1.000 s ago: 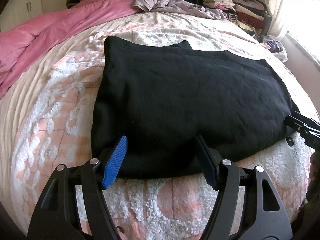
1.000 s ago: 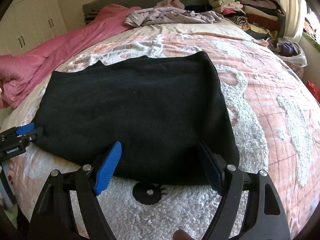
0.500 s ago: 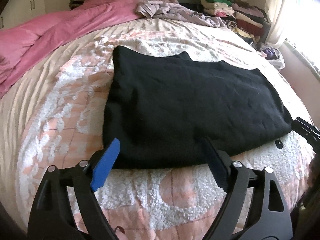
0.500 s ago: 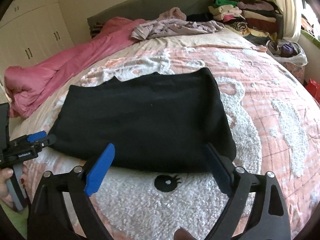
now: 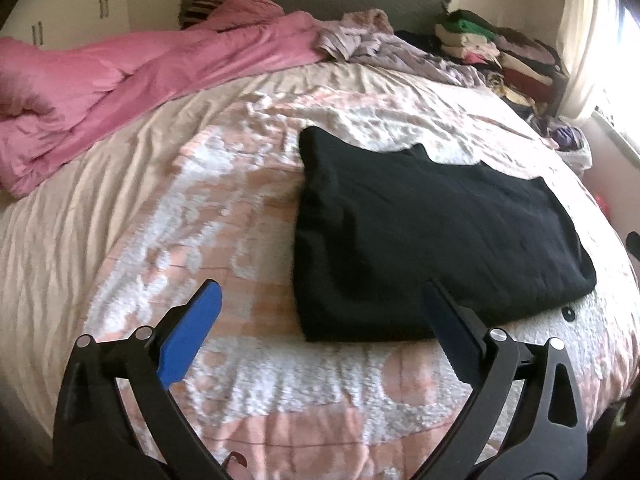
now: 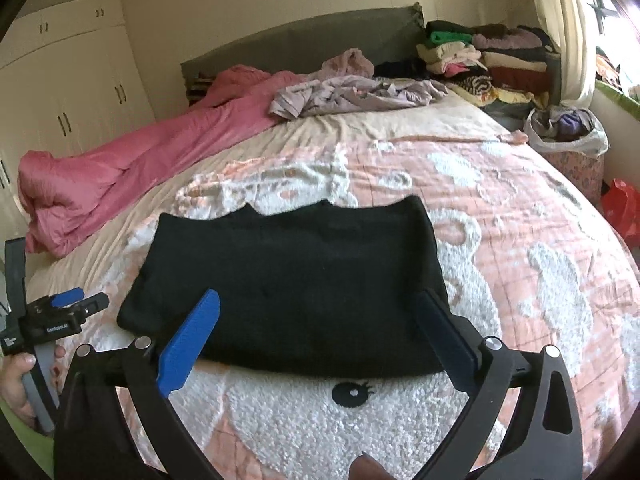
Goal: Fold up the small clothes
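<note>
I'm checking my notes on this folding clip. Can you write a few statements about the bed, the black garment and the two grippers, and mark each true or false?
1. The black garment lies folded flat on the bedspread. True.
2. The right gripper is clamped on the garment's near edge. False: its jaws are opening and nothing is pinched between them.
3. The left gripper holds nothing. True; its jaws are opening too.
4. The pink quilt covers the garment. False: it is bunched along the far left side of the bed, apart from it.
5. The stack of folded clothes sits beside the headboard. True.
</note>
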### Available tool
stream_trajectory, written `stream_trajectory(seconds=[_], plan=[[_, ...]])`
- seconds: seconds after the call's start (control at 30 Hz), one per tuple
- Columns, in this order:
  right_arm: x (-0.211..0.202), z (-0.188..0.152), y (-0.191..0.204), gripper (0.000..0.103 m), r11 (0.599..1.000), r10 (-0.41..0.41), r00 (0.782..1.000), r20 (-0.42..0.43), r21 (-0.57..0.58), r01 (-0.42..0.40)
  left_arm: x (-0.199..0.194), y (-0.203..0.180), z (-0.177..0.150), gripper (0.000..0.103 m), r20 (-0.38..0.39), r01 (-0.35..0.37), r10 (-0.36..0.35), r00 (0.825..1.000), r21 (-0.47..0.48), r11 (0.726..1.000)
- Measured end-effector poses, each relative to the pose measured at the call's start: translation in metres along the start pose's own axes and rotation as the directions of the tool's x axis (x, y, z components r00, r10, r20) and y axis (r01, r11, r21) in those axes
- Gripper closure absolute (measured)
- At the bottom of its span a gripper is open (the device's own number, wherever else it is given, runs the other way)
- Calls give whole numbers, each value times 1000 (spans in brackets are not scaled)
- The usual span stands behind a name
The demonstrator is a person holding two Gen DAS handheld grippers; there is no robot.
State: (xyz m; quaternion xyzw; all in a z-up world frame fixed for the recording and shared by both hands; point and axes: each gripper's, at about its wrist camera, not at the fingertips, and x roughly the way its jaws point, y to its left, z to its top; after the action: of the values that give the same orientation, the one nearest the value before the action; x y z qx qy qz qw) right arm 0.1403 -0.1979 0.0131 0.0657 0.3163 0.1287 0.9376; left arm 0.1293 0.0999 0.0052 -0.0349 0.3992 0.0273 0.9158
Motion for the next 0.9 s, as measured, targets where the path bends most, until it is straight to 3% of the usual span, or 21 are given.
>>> stream_trajectory(seconds=[0.47,0.9], plan=[[-4,47,49,5,994,64,996,60,-91,-58,-5,24,8,10,19,-53,53,998,-25,998],[35,47,115,5,968,144,989,-13,-205,-144,12,41,29,10,15,-88,88,996,-41,995]])
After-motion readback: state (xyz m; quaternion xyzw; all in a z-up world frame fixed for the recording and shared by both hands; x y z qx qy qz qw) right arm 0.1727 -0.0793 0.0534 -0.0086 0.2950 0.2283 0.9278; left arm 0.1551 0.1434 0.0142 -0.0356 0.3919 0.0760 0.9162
